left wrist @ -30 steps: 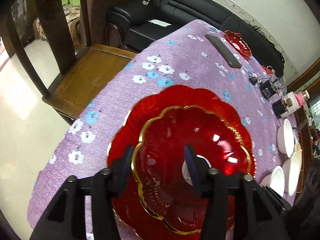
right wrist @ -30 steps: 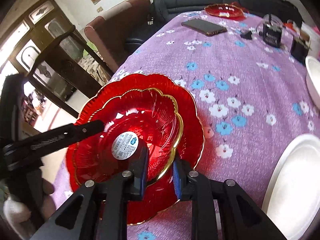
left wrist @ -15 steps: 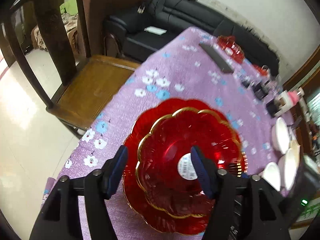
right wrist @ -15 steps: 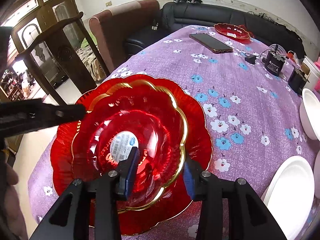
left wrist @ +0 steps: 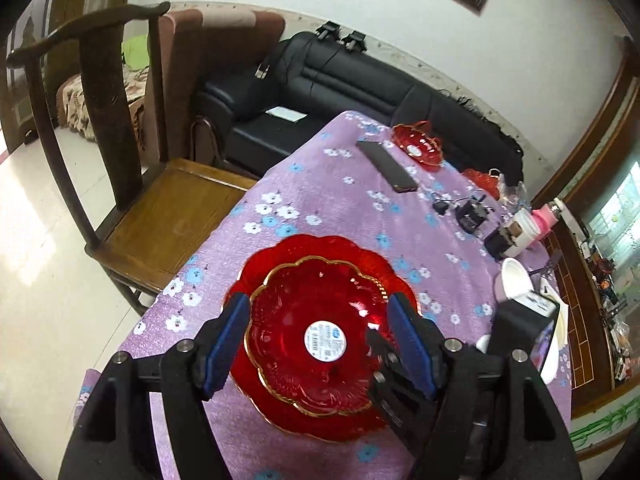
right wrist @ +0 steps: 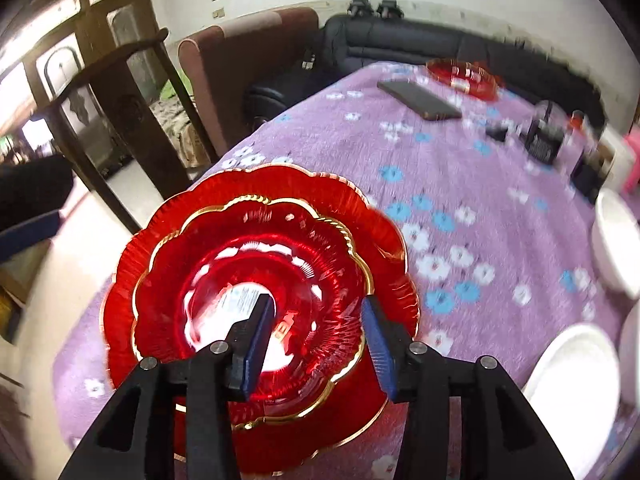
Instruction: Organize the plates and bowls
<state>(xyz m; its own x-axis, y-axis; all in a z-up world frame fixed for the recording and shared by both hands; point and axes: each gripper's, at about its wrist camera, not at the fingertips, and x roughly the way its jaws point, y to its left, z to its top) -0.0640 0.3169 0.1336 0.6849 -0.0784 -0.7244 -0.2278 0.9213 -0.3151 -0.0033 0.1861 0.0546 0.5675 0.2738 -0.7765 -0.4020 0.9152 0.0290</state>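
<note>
While both claws opening, empty: two nested red plates, one far red dish, one phone.

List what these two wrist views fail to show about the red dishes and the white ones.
- Smaller red dish: the round sticker's print is too small in the left wrist view; in the right wrist view it is blurred and half covered by a finger of the right gripper.
- Larger red plate: its centre is covered by the smaller dish in both views.
- White dishes: cut by the right edge and blurred; in the left view the other gripper's body hides them.
</note>
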